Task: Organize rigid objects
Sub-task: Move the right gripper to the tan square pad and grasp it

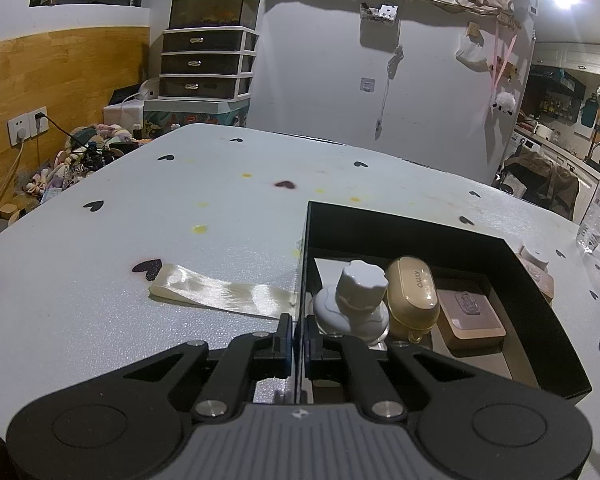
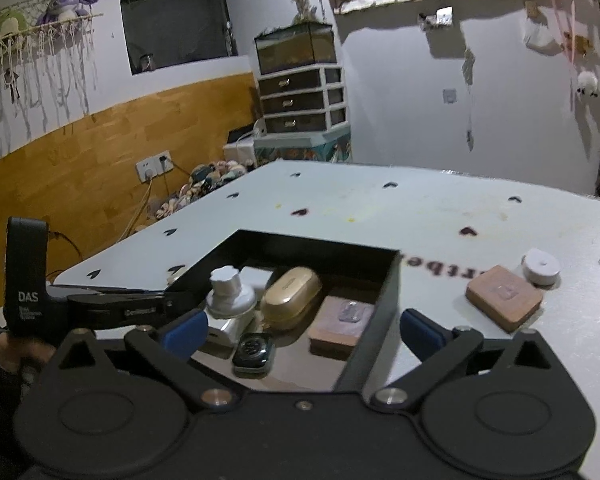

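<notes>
Left hand-held gripper (image 1: 298,336) pinched tight on the near-left wall of the black box (image 1: 540,292), sat on the table (image 1: 180,200) with a white knobbed bottle (image 1: 354,300), gold case (image 1: 414,298) and brown block (image 1: 470,320) inside, plus what looks like a smartwatch (image 2: 253,350). Right hand-held gripper (image 2: 300,330) spread wide over the box's near edge, holding nothing. Second brown block (image 2: 504,297) and white round cap (image 2: 541,266) out on the table, right of the box, close together, maybe touching.
</notes>
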Motion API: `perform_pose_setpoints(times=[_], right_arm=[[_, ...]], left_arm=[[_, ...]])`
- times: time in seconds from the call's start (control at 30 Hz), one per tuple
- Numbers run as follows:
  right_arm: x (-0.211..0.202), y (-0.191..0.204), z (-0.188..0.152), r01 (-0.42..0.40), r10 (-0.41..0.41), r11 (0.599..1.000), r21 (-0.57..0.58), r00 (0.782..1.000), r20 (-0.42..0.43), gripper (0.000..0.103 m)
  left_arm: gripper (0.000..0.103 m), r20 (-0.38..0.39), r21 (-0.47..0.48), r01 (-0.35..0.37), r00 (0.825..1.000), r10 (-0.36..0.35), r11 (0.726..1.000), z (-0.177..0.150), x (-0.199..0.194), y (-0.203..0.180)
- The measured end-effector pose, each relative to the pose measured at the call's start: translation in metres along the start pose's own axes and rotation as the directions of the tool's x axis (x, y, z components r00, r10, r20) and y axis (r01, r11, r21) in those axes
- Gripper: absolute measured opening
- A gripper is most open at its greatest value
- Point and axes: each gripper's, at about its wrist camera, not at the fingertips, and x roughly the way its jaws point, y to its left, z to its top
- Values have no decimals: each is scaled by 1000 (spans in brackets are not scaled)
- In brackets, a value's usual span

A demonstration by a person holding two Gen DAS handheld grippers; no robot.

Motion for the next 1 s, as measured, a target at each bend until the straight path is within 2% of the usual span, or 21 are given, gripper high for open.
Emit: perform_pose_setpoints(times=[0.13, 0.33, 0.43, 0.53, 0.73, 1.0], right_arm=[[-4, -16, -3, 54, -54, 999, -4, 998, 29, 103], [7, -63, -2, 156, -155, 987, -26, 987, 53, 103], [23, -88, 3, 183, -181, 981, -60, 983, 35, 103], [50, -118, 10, 210, -212, 976, -55, 977, -35, 103], [98, -168, 20, 166, -157, 983, 73, 981, -111, 103], [128, -191, 14, 117, -98, 983, 143, 986, -134, 100]], left_arm=[[5, 0, 1, -2, 1000, 2, 1000, 0, 0, 1], [5, 0, 1, -1, 1000, 1, 1000, 0, 0, 0], [5, 1, 2, -3, 1000, 3, 1000, 0, 0, 1], [5, 1, 4, -4, 1000, 4, 1000, 0, 0, 3], [5, 5, 9, -3, 1000, 3, 1000, -1, -2, 2], [5, 2, 14, -9, 1000, 9, 1000, -2, -1, -1]])
